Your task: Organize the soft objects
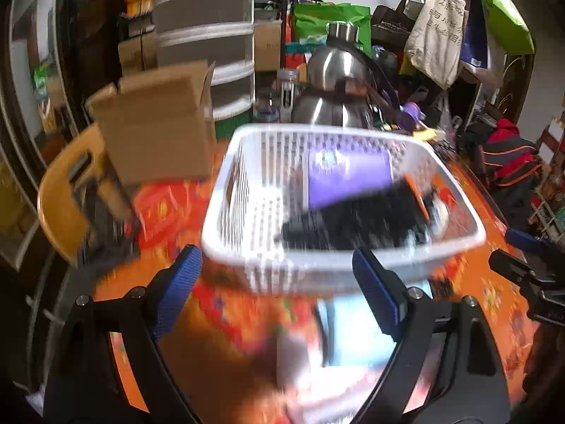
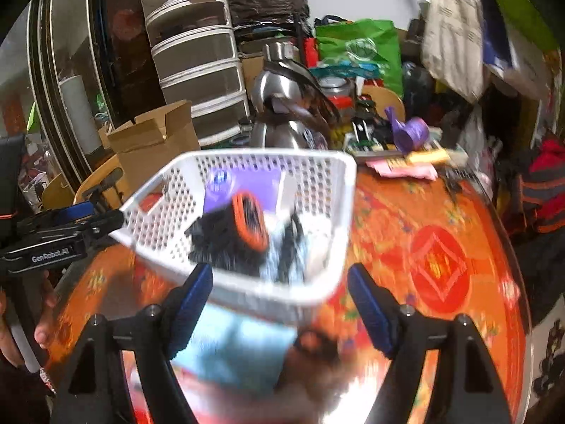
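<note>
While both the left gripper [image 1: 277, 282] and the right gripper [image 2: 280, 298] hang with jaws spread wide and empty, the white basket [image 1: 455, 208] sits on the orange table [image 2: 406, 219], holding a black cloth [image 1: 353, 222] and a purple pack [image 1: 348, 176].

Basket [image 1: 455, 190] sat on the table [image 1: 243, 314], cloth items [image 1: 353, 219] piled inside it. Cardboard box [image 1: 155, 123] stood left of the basket, on the chair [image 1: 67, 190]. Metal kettle [image 1: 332, 81] was behind the basket, drawer unit [image 1: 204, 35] behind the box. Left gripper [image 1: 279, 293] and right gripper [image 2: 279, 304] both sat just before the basket's near rim, another cloth [image 2: 229, 346] on the table beneath them.
</note>
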A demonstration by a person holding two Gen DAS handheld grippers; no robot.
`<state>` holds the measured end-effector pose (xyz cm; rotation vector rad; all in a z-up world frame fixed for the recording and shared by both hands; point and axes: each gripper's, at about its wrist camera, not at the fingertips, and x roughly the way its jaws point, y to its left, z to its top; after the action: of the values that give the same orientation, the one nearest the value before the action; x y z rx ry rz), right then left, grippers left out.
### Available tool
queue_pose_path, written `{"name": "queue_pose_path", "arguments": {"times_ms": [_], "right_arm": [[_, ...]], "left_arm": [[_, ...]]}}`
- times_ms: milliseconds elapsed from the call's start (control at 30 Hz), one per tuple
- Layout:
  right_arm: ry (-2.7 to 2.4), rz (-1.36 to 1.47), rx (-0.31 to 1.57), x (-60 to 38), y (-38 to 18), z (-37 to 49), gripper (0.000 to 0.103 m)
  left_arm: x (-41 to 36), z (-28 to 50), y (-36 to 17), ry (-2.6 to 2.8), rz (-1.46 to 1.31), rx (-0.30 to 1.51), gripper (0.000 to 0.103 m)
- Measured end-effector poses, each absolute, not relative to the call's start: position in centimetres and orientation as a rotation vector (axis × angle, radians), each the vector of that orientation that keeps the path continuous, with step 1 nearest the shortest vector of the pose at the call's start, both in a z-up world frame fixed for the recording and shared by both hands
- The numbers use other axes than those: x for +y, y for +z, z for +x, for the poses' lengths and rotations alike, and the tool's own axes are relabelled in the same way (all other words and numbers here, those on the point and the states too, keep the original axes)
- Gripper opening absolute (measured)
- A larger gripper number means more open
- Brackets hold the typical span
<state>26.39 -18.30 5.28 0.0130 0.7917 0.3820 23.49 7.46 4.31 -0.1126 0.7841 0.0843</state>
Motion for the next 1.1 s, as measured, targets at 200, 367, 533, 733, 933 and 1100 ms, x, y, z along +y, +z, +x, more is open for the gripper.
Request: {"name": "queue_pose_path", "arguments": {"times_ms": [200,367,533,733,933,1100], "right_arm": [[0.378,0.004,0.829,-20.8,1.1,20.0,0.081],[0.369,0.016,0.869,-21.7,-1.9,17.9,0.081],[0.423,0.025,0.897,-21.3,-4.0,18.2,0.08],[0.448,0.048,0.894,-21.1,-4.4,19.0,0.079],[0.475,0.053,0.935,-20.3,-5.4,20.3,0.069],[0.493,0.068,0.953,-20.3,-6.0,20.6,0.058]], "left_arm": [[7.7,16.9,-0.5,0.076,-0.132,0.862,0.086],[7.3,13.4,-4.2,0.06,-0.173,0.905,0.086],[6.7,11.6,-6.3,0.048,-0.183,0.923,0.086],[5.9,11.4,-7.6,-0.003,-0.2,0.948,0.086],[4.3,11.9,-8.6,-0.036,-0.189,0.977,0.086],[4.1,12.2,-8.8,-0.037,-0.194,0.97,0.086]]}}
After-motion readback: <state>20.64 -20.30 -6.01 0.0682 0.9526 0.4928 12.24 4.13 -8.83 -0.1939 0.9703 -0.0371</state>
